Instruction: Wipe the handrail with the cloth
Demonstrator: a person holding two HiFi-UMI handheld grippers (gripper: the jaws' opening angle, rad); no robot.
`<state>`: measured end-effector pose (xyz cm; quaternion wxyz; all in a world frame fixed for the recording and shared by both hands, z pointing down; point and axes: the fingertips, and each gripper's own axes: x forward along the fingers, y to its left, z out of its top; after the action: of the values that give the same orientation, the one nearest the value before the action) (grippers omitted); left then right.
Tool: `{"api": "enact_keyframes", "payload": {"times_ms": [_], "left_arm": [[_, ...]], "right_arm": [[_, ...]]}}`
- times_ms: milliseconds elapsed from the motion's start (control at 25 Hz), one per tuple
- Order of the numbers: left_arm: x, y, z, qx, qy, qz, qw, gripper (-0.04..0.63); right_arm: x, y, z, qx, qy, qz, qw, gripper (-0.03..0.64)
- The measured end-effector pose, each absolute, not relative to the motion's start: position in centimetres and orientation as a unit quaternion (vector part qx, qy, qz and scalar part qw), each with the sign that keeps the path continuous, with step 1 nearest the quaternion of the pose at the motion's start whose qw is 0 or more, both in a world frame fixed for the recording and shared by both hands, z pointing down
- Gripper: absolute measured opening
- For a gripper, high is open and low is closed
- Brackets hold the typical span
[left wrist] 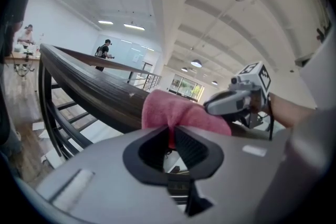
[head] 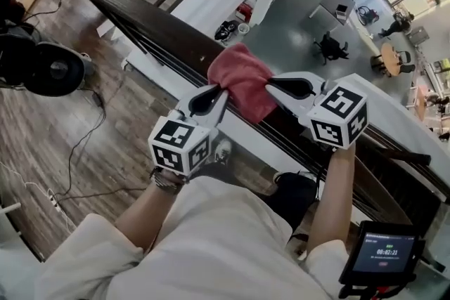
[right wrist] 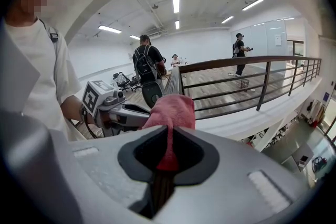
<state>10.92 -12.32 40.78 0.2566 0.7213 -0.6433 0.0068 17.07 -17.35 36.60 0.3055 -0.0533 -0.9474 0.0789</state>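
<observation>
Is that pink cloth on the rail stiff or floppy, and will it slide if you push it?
Probably floppy: the cloth drapes in a soft hump over the handrail and folds thin where the left tongs and right tongs pinch it. Pushed along the smooth dark rail, it would likely slide, maybe bunching.

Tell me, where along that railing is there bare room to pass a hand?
The handrail is bare from the cloth to its far end, and again beyond the right gripper. It is crowded at the cloth, pinched by that gripper and the left gripper.
</observation>
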Motion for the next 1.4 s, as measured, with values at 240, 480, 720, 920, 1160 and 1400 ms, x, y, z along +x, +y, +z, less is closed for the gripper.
{"api": "enact_keyframes", "payload": {"times_ms": [240,480,720,920,1160,1400], "left_arm": [[10.2,-11.6,41.3,0.715,-0.654,0.035,0.244,0.043],[11.0,-12.2,41.1,0.717,-0.657,0.03,0.231,0.043],[10.4,-12.8,40.8,0.706,-0.675,0.032,0.212,0.04],[10.3,-12.9,40.7,0.696,-0.687,0.031,0.206,0.038],[11.2,-12.7,40.6,0.691,-0.692,0.049,0.203,0.038],[11.3,-12.8,40.9,0.692,-0.69,0.044,0.206,0.038]], "right_arm": [[16.2,-16.5,37.3,-0.045,-0.95,0.054,0.303,0.034],[17.1,-17.0,37.0,-0.042,-0.951,0.044,0.302,0.034],[16.5,-17.6,36.8,-0.032,-0.951,0.037,0.305,0.034],[16.4,-17.8,36.7,-0.03,-0.951,0.033,0.306,0.034],[16.9,-17.5,36.6,-0.034,-0.952,0.038,0.303,0.034],[16.4,-17.7,36.7,-0.033,-0.951,0.034,0.304,0.034]]}}
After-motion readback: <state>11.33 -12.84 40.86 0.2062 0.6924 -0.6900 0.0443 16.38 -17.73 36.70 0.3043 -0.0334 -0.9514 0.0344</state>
